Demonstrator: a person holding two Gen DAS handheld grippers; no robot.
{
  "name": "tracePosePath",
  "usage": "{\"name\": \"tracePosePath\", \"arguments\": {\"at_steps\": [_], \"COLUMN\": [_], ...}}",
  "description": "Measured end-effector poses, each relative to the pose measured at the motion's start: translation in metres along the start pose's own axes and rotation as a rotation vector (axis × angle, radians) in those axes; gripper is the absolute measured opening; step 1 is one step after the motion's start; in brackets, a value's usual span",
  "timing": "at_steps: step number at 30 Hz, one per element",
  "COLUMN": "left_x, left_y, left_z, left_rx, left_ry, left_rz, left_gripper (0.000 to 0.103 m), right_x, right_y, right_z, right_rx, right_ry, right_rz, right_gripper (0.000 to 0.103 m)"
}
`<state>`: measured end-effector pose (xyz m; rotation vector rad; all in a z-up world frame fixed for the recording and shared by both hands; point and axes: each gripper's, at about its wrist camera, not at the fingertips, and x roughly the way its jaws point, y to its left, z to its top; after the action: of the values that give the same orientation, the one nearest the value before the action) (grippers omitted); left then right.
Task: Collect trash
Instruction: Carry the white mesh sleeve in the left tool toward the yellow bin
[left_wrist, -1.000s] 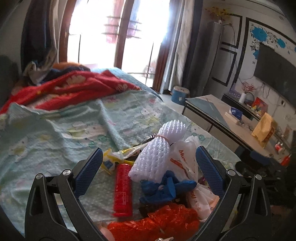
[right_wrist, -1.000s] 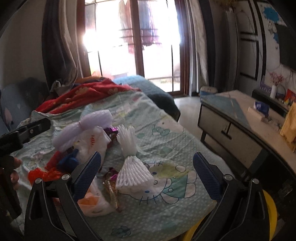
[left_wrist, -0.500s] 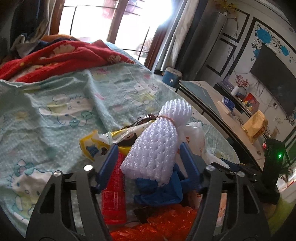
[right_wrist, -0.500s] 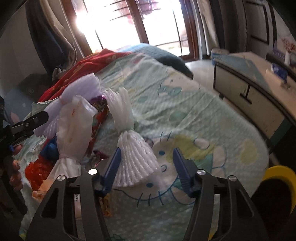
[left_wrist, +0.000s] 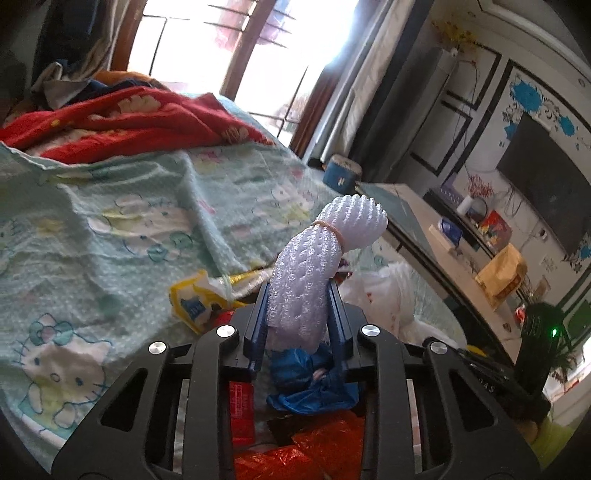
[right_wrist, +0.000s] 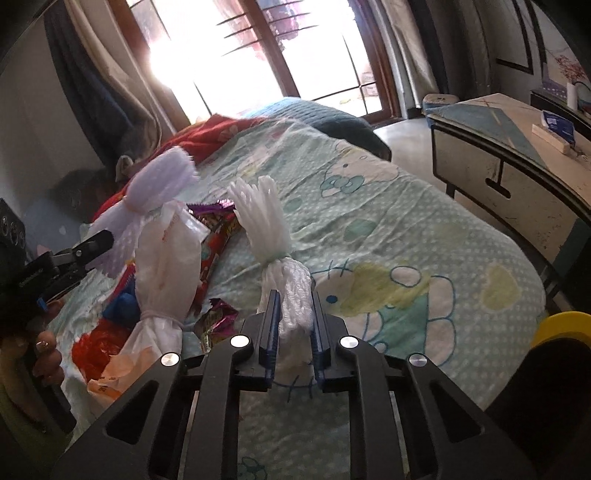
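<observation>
- On a bed (right_wrist: 369, 229) spread with a pale green cartoon sheet, a heap of trash is seen gathered near the left side, in the right wrist view.
- The left gripper (left_wrist: 298, 295) is closed on a foam net (left_wrist: 314, 273) bound with a rubber band; the net is held upright, its flared top standing above the fingers.
- Below that gripper, a blue bag (left_wrist: 314, 380), a red tube (left_wrist: 242, 410) and red crinkled plastic (left_wrist: 295, 454) are piled touching one another; a yellow wrapper (left_wrist: 195, 302) lies just beside them.
- The right gripper (right_wrist: 294, 314) is closed on a second foam net (right_wrist: 284, 273), gripped below its tied waist, with the frayed end pointing up.
- A white bag (right_wrist: 166, 266) and purple wrappers (right_wrist: 218, 317) are seen just left of that gripper.
- To the right of the heap, a broad stretch of sheet lies bare up to the bed's rounded edge.
- Beyond that edge, a strip of floor separates the bed from a cabinet (right_wrist: 498, 155); a yellow bin (right_wrist: 565, 325) is seen near the bed's corner.
</observation>
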<state>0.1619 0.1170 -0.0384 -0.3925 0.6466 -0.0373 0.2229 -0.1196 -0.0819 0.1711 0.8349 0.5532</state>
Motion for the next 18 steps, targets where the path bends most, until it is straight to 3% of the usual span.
{"name": "tracePosePath", "arguments": {"at_steps": [8,18], "left_x": [-0.021,-0.031], "left_y": [-0.020,-0.058], "left_z": [0.002,-0.013], "left_rx": [0.033,0.091], "left_ry": [-0.048,-0.053], "left_rz": [-0.038,-0.093], "left_gripper": [0.022,0.022], "right_x": [-0.031,-0.076], "right_y": [-0.006,-0.022], "right_z": [0.000,0.004], "right_rx": [0.019,0.047], "right_ry": [-0.081,-0.164], "right_rz": [-0.032,-0.066], "right_gripper": [0.015,0.015]}}
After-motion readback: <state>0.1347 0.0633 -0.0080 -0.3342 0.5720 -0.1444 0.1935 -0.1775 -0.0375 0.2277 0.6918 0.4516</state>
